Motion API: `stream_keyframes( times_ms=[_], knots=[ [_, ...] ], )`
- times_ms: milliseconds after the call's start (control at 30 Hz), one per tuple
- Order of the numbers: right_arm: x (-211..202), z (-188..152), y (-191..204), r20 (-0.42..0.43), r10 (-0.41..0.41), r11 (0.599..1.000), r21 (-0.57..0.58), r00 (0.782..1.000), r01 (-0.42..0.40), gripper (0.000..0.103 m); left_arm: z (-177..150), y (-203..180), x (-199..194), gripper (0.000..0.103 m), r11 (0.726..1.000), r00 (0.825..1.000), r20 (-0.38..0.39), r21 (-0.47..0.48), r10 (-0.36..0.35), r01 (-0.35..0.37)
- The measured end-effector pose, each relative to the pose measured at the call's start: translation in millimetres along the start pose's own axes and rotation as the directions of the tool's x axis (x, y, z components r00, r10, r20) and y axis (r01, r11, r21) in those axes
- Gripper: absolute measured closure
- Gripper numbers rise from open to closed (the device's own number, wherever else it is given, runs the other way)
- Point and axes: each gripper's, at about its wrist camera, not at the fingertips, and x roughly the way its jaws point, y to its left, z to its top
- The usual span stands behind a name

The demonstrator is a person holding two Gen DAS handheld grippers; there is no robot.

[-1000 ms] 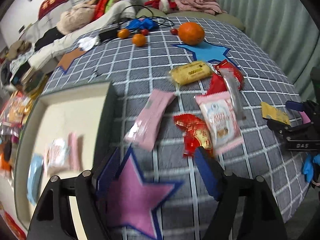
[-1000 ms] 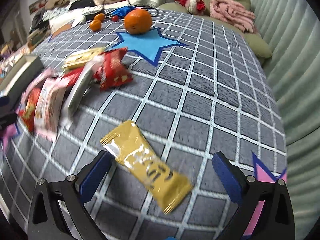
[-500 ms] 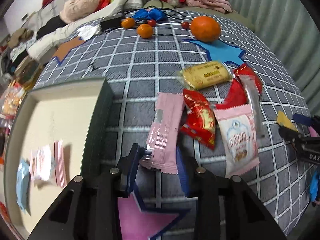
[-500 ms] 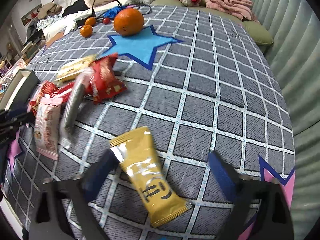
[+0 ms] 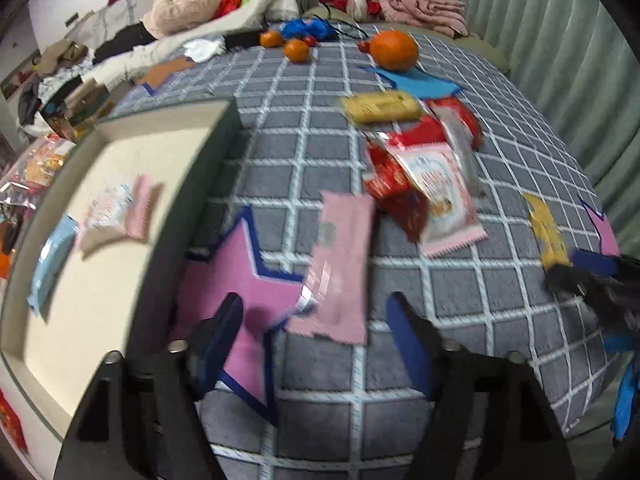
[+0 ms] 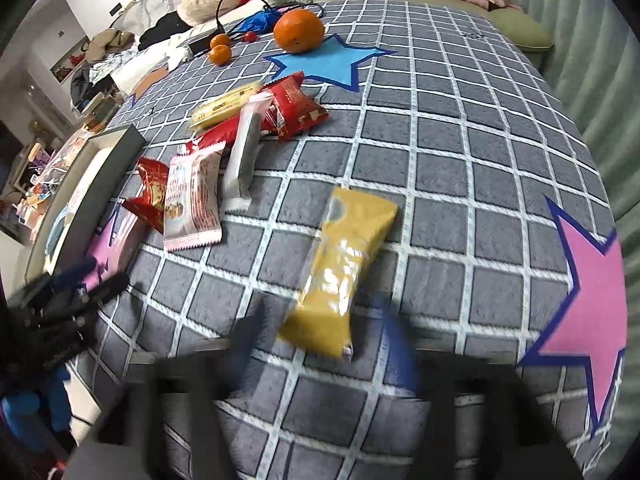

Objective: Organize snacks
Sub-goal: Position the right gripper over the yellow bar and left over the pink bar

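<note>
Left gripper (image 5: 314, 330) hovers low over the desk (image 5: 400, 408) with its jaws opening wide, and the pink wrapper (image 5: 342, 264) lies between the two blue pads with its near end inside the gap, neither pad pressing on it. That packet sits half on the pink star mat (image 5: 244, 276), just beside the dark wall of the open box (image 5: 188, 184). Inside the box, a blue packet (image 5: 52, 256) and a pale pink one (image 5: 116, 212) lie on the cream floor. Beyond the pink wrapper there's the heap: a white-and-pink packet (image 5: 440, 196) lying over a red packet (image 5: 396, 196), and a yellow biscuit pack (image 5: 380, 107) behind them. Over on the other side, the right gripper (image 6: 320, 354) is badly blurred, its jaws opening too, and the yellow snack bar (image 6: 344, 268) lies flat on the checked cloth with its near end between the pads; I see no grip on it. A big orange (image 6: 299, 31) rests on the blue star mat (image 6: 328, 62) at the far end, with two small oranges (image 6: 220, 50) off to its left. A second pink star (image 6: 588, 304) shows at the right edge of the desk, well apart from the yellow bar.
</note>
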Motion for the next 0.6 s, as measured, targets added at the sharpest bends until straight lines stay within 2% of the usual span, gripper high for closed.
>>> stream_keyframes(
  times_ms=[67, 167, 233, 267, 300, 333, 367, 433, 600],
  knots=[
    [-4, -1, -4, 0.026, -0.058, 0.998, 0.005, 0.998, 0.057, 0.016, 7, 1, 6, 0.023, 1.0, 1.0, -0.003, 0.006, -0.013, 0.014],
    [2, 5, -12, 0.02, -0.06, 0.997, 0.048, 0.998, 0.059, 0.016, 12, -4, 22, 0.021, 0.999, 1.0, -0.02, 0.032, -0.001, 0.001],
    [11, 8, -15, 0.003, -0.082, 0.994, 0.073, 0.997, 0.082, 0.014, 12, -8, 25, 0.017, 0.999, 1.0, 0.009, 0.045, -0.002, 0.001],
    [12, 8, -12, 0.023, -0.101, 0.992, 0.071, 0.995, 0.1, 0.009, 12, -10, 26, 0.015, 0.999, 1.0, 0.015, 0.05, -0.016, 0.015],
    [15, 9, -9, 0.025, -0.109, 0.992, 0.071, 0.994, 0.107, 0.0, 12, -12, 29, 0.004, 0.998, 1.0, 0.011, 0.06, -0.028, 0.027],
    [18, 8, -6, 0.025, -0.107, 0.992, 0.071, 0.994, 0.105, 0.0, 12, -14, 33, 0.0, 0.997, 1.0, 0.002, 0.073, -0.031, 0.03],
    [20, 8, -1, 0.04, -0.143, 0.988, 0.06, 0.989, 0.14, 0.0, 11, -16, 32, 0.0, 0.996, 0.999, 0.034, 0.081, -0.036, 0.033],
    [24, 5, 8, 0.069, -0.188, 0.982, 0.031, 0.98, 0.186, 0.0, 11, -16, 32, 0.0, 0.996, 0.998, 0.044, 0.083, -0.042, 0.038],
    [23, 0, 10, 0.126, -0.179, 0.984, 0.025, 0.976, 0.177, 0.0, 4, -15, 30, 0.0, 0.996, 0.994, 0.102, 0.081, -0.048, 0.04]
  ],
)
